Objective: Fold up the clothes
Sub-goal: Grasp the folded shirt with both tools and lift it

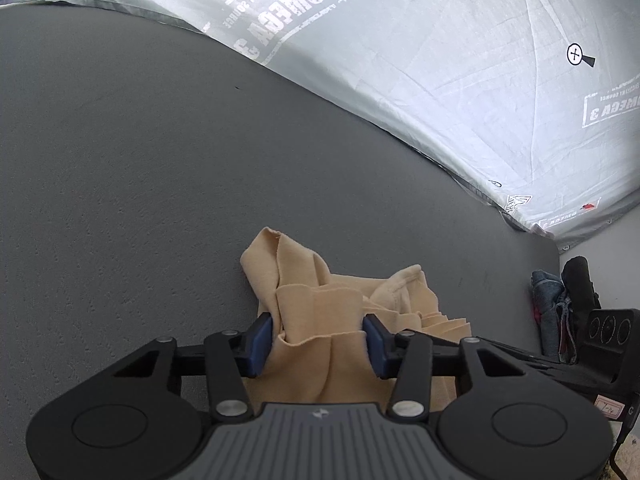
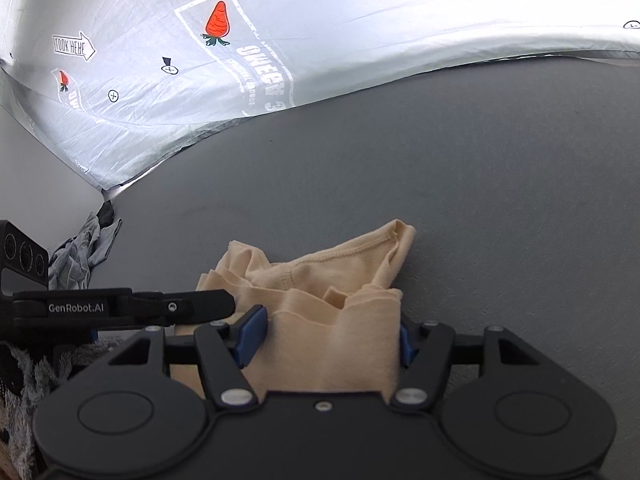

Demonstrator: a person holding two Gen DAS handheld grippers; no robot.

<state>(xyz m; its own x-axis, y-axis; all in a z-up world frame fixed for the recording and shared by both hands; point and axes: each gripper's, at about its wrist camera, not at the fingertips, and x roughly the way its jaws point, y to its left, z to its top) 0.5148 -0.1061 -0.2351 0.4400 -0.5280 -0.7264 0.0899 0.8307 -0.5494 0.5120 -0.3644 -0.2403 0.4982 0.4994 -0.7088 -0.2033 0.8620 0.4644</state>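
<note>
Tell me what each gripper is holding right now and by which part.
Neither has closed on anything. The left gripper and right gripper are both open, jaws straddling bunched folds of the crumpled beige garment.

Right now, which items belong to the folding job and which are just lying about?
In the job:
- beige garment, bunched on the grey table
- left tongs, open
- right tongs, open

Lying about:
- printed sheet
- grey clothes pile
- denim and dark clothes
</note>
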